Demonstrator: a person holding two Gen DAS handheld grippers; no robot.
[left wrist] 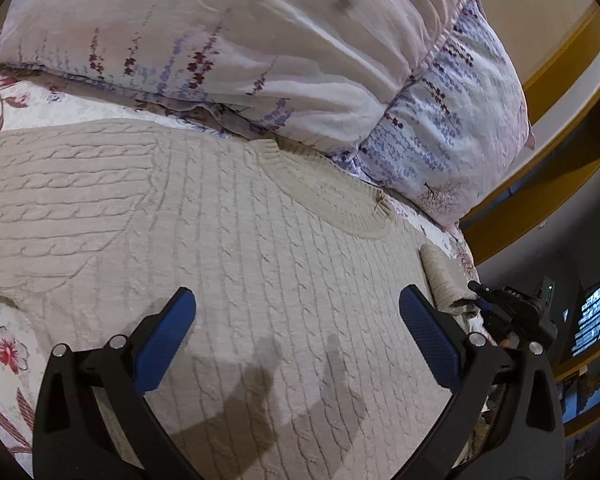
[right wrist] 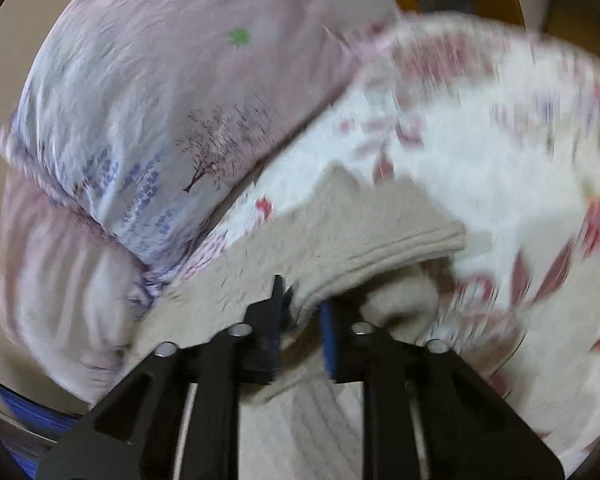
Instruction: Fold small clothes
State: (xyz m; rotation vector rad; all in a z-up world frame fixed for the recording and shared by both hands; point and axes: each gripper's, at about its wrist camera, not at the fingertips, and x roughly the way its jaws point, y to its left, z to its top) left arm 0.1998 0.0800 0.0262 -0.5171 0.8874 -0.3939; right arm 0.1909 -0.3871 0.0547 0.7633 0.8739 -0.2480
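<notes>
Both wrist views look steeply down, close over the sweater [left wrist: 260, 240].

I count one beige cable-knit sweater [left wrist: 228, 248] spread on one bed [left wrist: 4, 344] with a floral sheet. Two pillows [left wrist: 260, 40] lie stacked behind it, both in lavender print. I carry two grippers, left gripper [left wrist: 296, 312] and right gripper [right wrist: 304, 320].

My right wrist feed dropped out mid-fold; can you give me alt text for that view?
The right tool is shut on a fold of the beige knit sweater, its ribbed edge bunched just ahead of the fingers. Behind lie a white bedspread with red flowers and a lavender-print pillow. The picture is motion-blurred.
</notes>
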